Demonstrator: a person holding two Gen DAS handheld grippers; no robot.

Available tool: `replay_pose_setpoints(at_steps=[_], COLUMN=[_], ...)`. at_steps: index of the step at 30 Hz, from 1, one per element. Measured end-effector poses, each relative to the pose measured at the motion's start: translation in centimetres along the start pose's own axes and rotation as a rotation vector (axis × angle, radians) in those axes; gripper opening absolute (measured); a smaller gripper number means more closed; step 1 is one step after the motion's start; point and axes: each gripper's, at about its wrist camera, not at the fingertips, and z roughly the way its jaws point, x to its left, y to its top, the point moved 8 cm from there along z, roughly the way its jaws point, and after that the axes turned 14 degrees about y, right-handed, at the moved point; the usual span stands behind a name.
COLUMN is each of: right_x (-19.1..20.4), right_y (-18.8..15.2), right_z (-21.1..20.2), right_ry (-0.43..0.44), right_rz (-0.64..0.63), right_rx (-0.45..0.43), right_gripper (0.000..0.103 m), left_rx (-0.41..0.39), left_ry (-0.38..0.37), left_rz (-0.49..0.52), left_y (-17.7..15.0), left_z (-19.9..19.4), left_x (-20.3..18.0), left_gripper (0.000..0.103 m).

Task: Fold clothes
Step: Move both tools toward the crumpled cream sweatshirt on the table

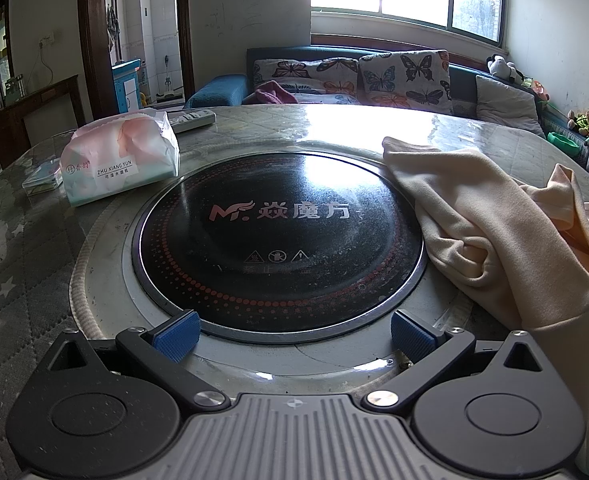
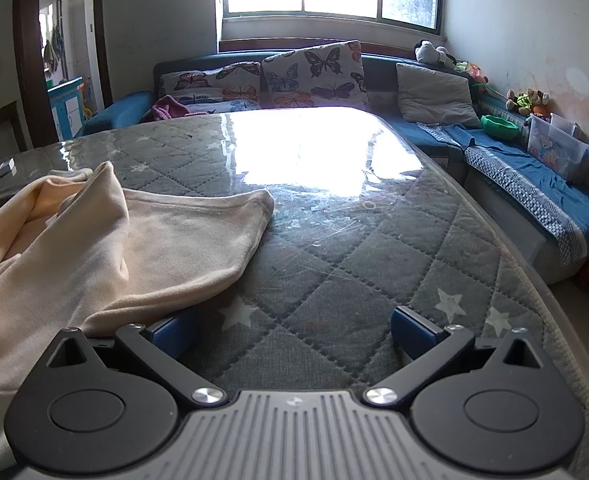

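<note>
A cream-coloured garment (image 1: 490,220) lies crumpled on the right of the table in the left wrist view, one sleeve reaching onto the rim of the black round hotplate (image 1: 278,236). My left gripper (image 1: 294,334) stands open above the hotplate's near edge, nothing between its blue pads, the garment to its right. In the right wrist view the same garment (image 2: 134,236) spreads over the left part of the table, a sleeve end pointing right. My right gripper (image 2: 294,330) is open over the grey quilted table cover (image 2: 354,280), its left finger just by the cloth's near edge.
A tissue pack (image 1: 120,156), a small clear box (image 1: 43,178) and a remote control (image 1: 192,118) sit on the table's far left. Behind the table runs a blue sofa (image 2: 534,176) with butterfly cushions (image 2: 314,74), toys and a green bowl (image 2: 499,126).
</note>
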Motion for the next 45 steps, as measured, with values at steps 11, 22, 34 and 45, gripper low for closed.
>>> replay_pose_setpoints(at_steps=[11, 22, 34, 45], right_x=[2.3, 6.1, 8.7, 10.0], right_y=[-0.2, -1.2, -2.9, -4.4], right_z=[-4.1, -6.0, -7.4, -8.1], right_ry=[0.008, 0.086, 0.134, 0.157], right_rz=[-0.086, -0.078, -0.067, -0.079], right_rx=[-0.036, -0.039, -0.029, -0.008], right_gripper=[0.103, 0.103, 0.103, 0.103], left_rx=[0.019, 0.013, 0.023, 0.033], left_ry=[0.021, 0.028, -0.019, -0.042], left_rz=[-0.011, -0.037, -0.023, 0.008], left_y=[0.0, -0.1, -1.3, -2.2], left_z=[0.0, -2.9, -6.2, -7.7], left_x=[0.2, 0.2, -2.0, -3.4], left_gripper=[0.103, 0.103, 0.103, 0.103])
